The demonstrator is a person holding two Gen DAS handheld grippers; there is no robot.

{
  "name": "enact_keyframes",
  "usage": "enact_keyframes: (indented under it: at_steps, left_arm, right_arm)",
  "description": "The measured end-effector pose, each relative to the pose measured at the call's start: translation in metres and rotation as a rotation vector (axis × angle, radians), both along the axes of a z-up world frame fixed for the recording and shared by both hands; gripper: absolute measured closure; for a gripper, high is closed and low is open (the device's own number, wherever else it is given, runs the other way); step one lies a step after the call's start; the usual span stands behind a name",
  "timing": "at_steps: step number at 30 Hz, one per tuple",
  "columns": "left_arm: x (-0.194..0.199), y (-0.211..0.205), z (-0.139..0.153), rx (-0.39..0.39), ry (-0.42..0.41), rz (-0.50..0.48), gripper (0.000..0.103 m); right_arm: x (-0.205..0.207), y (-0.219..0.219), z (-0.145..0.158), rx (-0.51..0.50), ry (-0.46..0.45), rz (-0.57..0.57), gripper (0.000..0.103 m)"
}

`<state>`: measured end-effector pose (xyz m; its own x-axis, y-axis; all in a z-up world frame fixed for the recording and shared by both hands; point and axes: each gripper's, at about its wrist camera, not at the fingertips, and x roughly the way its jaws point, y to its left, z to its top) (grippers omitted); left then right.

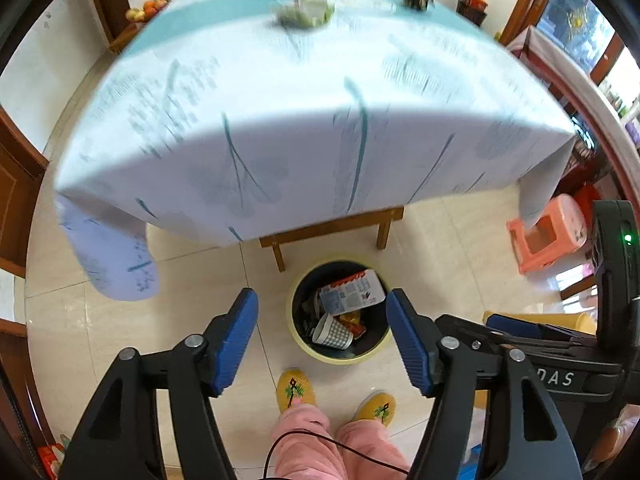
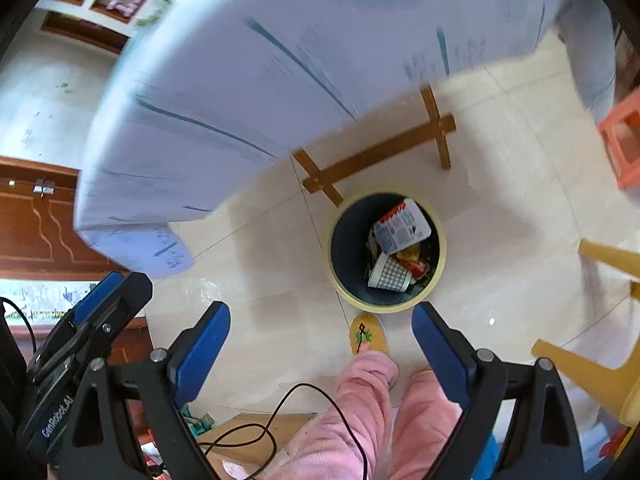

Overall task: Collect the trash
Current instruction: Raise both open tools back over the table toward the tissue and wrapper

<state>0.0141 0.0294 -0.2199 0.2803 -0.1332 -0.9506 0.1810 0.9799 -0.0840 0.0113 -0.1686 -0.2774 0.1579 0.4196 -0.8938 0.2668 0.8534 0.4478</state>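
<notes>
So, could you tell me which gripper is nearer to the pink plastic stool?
Right. The right gripper has the pink stool off its right side; the left gripper sits beyond the right one, farther away.

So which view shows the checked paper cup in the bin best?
The right wrist view: the checked cup lies unobstructed inside the bin. The left wrist view shows it too, slightly smaller.

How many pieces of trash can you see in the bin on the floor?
3 clearly: a printed carton leaning at the top of the bin, a checked paper cup lying at the bottom, and a red-orange wrapper between them. Darker bits underneath may hide more.
</notes>
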Motion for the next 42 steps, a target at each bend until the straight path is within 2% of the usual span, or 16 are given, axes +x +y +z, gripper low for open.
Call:
enact_keyframes:
  at_steps: [10,13,22,25,31,38,42]
  left_arm:
    - [-0.008,0.004,0.098,-0.013,-0.071,0.068,0.034]
    - [-0.011,0.002,0.127,-0.003,-0.101,0.08,0.029]
    - [-0.001,0.0,0.22,0.012,-0.275,0.095,0.026]
    - [0.007,-0.001,0.243,0.002,-0.315,0.106,0.021]
    - [0.034,-0.001,0.279,-0.035,-0.341,0.122,0.02]
    - [0.092,0.001,0.291,-0.036,-0.33,0.096,0.016]
    - [0.149,-0.003,0.29,-0.029,-0.339,0.033,0.008]
  right_arm:
    - [-0.006,-0.006,0.106,-0.028,-0.127,0.073,0.01]
    - [-0.006,-0.013,0.137,-0.033,-0.187,0.085,0.01]
    - [0.008,-0.039,0.223,-0.087,-0.402,0.101,0.01]
    - [0.021,-0.045,0.24,-0.1,-0.445,0.104,0.01]
    - [0.044,-0.054,0.262,-0.116,-0.493,0.106,0.01]
    - [0.089,-0.066,0.27,-0.152,-0.504,0.065,0.01]
    - [0.132,-0.074,0.271,-0.187,-0.499,0.023,0.01]
